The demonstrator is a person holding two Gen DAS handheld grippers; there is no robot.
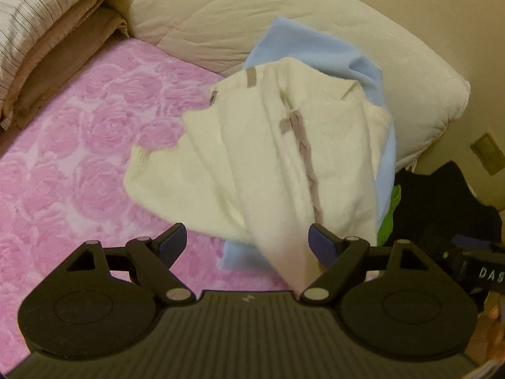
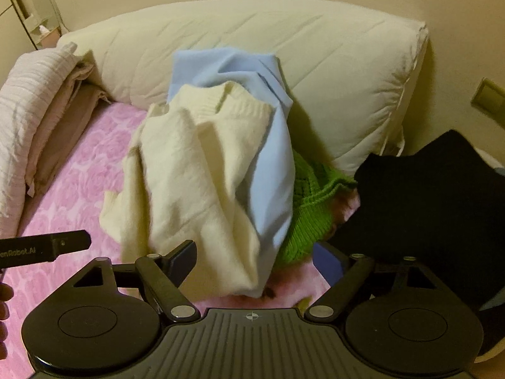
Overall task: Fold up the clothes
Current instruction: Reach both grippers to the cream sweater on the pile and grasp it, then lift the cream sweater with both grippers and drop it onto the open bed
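Cream sweater [image 1: 252, 158] lies on the blue cloth [image 1: 315, 50] on the bed [image 1: 79, 142]; left tongs [image 1: 246, 240] and right tongs [image 2: 255, 262] stand released. Only the right view shows the green knit [image 2: 309, 202].

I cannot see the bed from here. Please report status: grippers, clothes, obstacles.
Left gripper open, cream sweater draped between its fingers. Right gripper open, holding nothing. Sweater unfolded, lying on light blue garment. Green knit and black garment crowd the right.

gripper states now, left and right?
Left gripper: open, cream sweater draped between its fingers, not clamped.
Right gripper: open, holding nothing.
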